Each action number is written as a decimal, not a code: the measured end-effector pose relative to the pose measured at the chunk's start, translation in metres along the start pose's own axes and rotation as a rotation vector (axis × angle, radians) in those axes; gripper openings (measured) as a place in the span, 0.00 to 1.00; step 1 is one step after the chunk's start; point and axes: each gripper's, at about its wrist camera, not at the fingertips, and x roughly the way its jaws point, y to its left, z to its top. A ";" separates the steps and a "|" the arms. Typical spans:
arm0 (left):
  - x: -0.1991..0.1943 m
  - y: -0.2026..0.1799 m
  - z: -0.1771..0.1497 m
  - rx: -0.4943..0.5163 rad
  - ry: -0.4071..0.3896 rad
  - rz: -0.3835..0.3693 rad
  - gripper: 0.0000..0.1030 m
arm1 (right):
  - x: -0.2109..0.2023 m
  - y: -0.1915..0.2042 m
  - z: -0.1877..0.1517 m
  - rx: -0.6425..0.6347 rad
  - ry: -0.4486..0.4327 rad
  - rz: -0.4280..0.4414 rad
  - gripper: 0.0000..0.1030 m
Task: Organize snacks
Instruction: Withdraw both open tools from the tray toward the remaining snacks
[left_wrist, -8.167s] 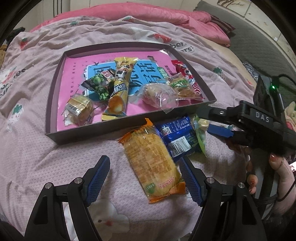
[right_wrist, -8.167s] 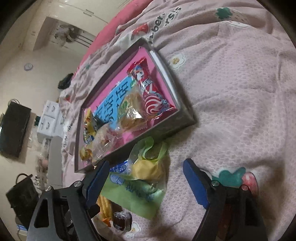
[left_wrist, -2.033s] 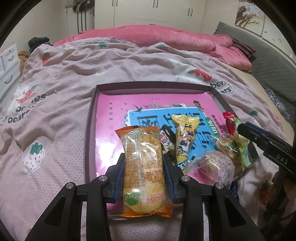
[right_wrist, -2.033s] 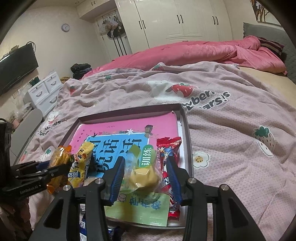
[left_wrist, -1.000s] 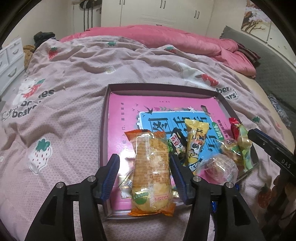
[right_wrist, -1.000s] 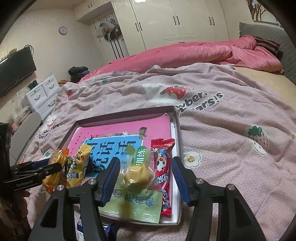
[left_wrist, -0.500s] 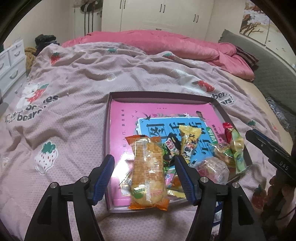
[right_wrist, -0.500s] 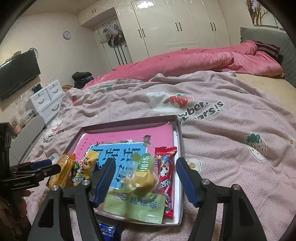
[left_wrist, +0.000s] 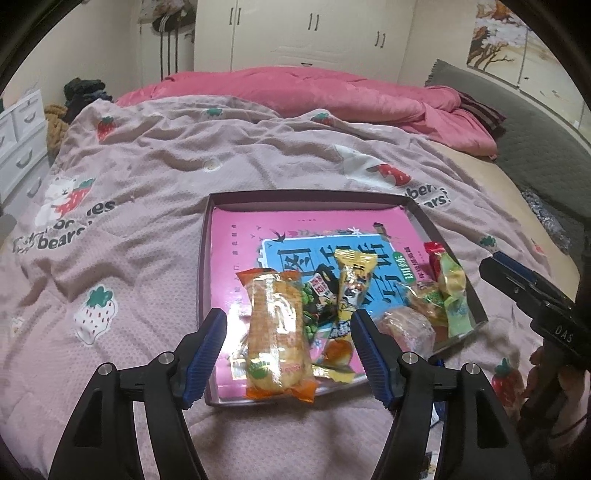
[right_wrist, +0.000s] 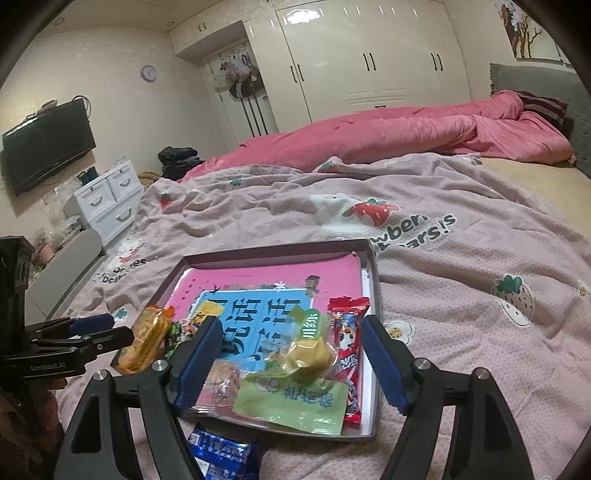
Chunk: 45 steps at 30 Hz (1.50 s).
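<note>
Two packets just let go into tray (left_wrist: 205, 266): orange-ended cake packet (left_wrist: 277, 336) flat at near-left edge, lower end resting on the rim; green-labelled packet (right_wrist: 295, 395) with yellow lump at near-right, label flap overhanging near wall. Other snacks bunched along the near side: yellow bar (left_wrist: 349, 291), green pea pack (left_wrist: 314, 295), clear round bun (left_wrist: 406, 328), red bar (right_wrist: 347, 343). Far half of tray bare, pink book cover showing. One blue packet (right_wrist: 221, 458) left outside, on the bedspread (left_wrist: 129, 192) just below tray's near wall. Left tongs (left_wrist: 288, 350) wide apart, jaws just been opening, straddling cake packet without pad contact. Right tongs (right_wrist: 291, 362) likewise spread, jaws just been opening, clear of green packet. Risks, as judged: overhanging flap and rim-perched cake end likely to slide out if tray tilts on the soft quilt; reaching for the blue packet could snag that flap or nudge the tray wall; crowded near edge makes a two-packet pinch likely.
</note>
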 end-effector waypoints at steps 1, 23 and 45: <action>-0.001 -0.001 -0.001 0.003 -0.001 -0.002 0.69 | -0.002 0.002 -0.001 -0.006 -0.002 0.000 0.74; -0.024 -0.025 -0.017 0.070 0.002 -0.032 0.73 | -0.031 0.021 -0.007 -0.055 -0.032 0.030 0.80; -0.036 -0.056 -0.052 0.157 0.069 -0.097 0.73 | -0.047 0.035 -0.020 -0.081 -0.024 0.006 0.83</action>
